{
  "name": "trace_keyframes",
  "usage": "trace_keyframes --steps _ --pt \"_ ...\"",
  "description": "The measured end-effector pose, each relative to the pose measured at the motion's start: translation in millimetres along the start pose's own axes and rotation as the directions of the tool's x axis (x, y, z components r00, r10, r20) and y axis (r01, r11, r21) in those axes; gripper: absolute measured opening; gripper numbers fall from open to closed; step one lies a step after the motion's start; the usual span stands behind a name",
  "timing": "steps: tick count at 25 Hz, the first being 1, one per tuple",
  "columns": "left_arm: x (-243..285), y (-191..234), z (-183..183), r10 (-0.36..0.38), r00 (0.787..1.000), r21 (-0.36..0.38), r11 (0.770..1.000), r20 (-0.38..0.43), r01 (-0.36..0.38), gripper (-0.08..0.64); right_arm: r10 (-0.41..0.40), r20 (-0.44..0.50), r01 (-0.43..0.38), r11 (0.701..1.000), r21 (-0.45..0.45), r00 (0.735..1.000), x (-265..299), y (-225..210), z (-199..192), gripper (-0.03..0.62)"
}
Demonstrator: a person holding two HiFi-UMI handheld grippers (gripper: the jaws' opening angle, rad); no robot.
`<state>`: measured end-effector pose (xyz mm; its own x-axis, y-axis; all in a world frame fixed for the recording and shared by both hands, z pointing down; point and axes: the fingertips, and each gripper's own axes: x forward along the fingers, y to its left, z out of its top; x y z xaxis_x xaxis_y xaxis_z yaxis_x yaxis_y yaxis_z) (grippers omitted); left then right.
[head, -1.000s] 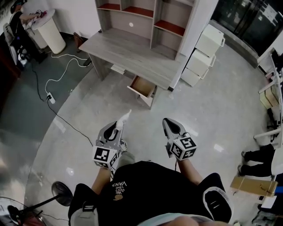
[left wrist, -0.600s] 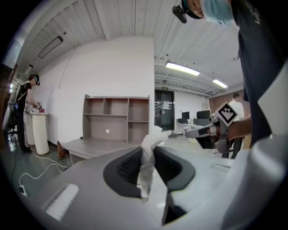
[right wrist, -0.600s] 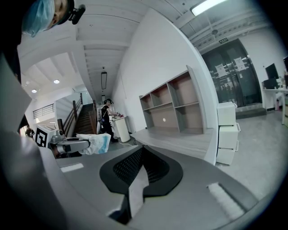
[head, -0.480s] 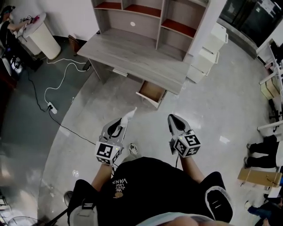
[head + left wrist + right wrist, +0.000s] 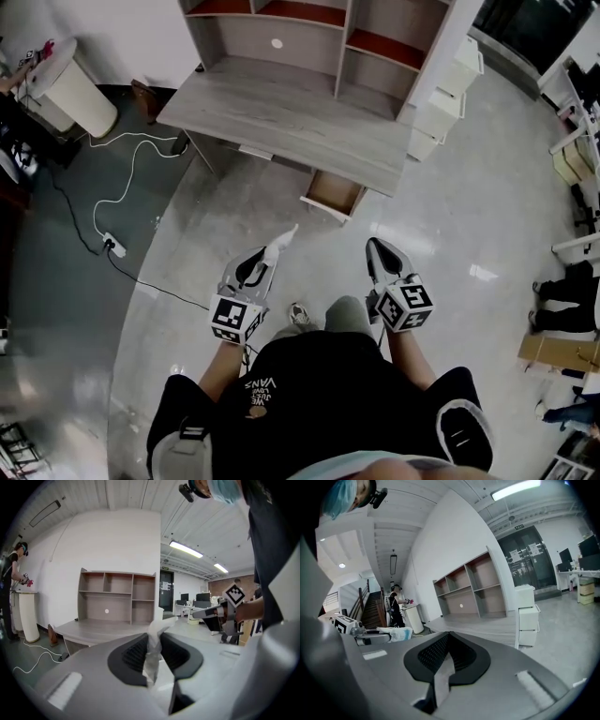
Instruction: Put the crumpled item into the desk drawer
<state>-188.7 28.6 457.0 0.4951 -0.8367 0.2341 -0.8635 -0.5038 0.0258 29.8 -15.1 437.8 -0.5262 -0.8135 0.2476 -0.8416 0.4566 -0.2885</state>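
The crumpled item (image 5: pixel 282 241), a white wad, sticks out from the tips of my left gripper (image 5: pixel 267 257), which is shut on it. In the left gripper view the crumpled item (image 5: pixel 153 644) stands pinched between the dark pads. My right gripper (image 5: pixel 376 247) is held beside it at the same height, jaws together with nothing in them; in the right gripper view its tips (image 5: pixel 448 636) meet. Ahead on the floor side of the grey desk (image 5: pixel 281 122), the desk drawer (image 5: pixel 334 194) hangs open, wooden inside. Both grippers are well short of it.
A shelf unit (image 5: pixel 309 28) stands on the desk's back. White drawer cabinets (image 5: pixel 442 98) stand right of the desk. A white cable and power strip (image 5: pixel 112 246) lie on the floor at left, near a white round stand (image 5: pixel 70 89). A cardboard box (image 5: pixel 553 352) sits far right.
The desk and its open drawer have drawn nearer in the head view as both grippers travelled forward. The left gripper keeps its hold on the crumpled item.
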Motion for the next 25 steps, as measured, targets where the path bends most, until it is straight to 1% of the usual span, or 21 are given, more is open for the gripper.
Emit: trace_keyframes --steps 6,12,17,21,25 --pt "23.1 10.3 -23.0 -0.022 0.999 -0.038 0.999 -0.042 0.02 0.129 -0.019 -0.024 0.02 1.0 0.022 1.0 13.9 -6.6 -11.2 0.002" --pt "55.1 9.7 -36.4 -0.036 0.997 -0.058 0.998 -0.067 0.032 0.129 0.0 -0.044 0.001 1.0 0.019 0.999 33.2 -21.0 -12.8 0.002" --pt "83.0 12.1 -42.3 -0.027 0.997 -0.071 0.997 -0.078 0.021 0.129 0.024 -0.081 -0.023 1.0 0.015 0.996 49.6 -35.5 -13.9 0.002" --pt "108.6 15.5 -54.1 -0.01 0.993 -0.072 0.997 -0.114 0.002 0.13 0.031 -0.116 -0.028 0.999 0.025 0.993 59.3 -51.5 -21.0 0.002" --pt "134.6 15.4 -67.3 -0.022 0.99 -0.102 0.995 -0.141 0.008 0.13 0.033 -0.144 -0.027 0.999 0.043 0.989 67.4 -65.1 -30.4 0.002"
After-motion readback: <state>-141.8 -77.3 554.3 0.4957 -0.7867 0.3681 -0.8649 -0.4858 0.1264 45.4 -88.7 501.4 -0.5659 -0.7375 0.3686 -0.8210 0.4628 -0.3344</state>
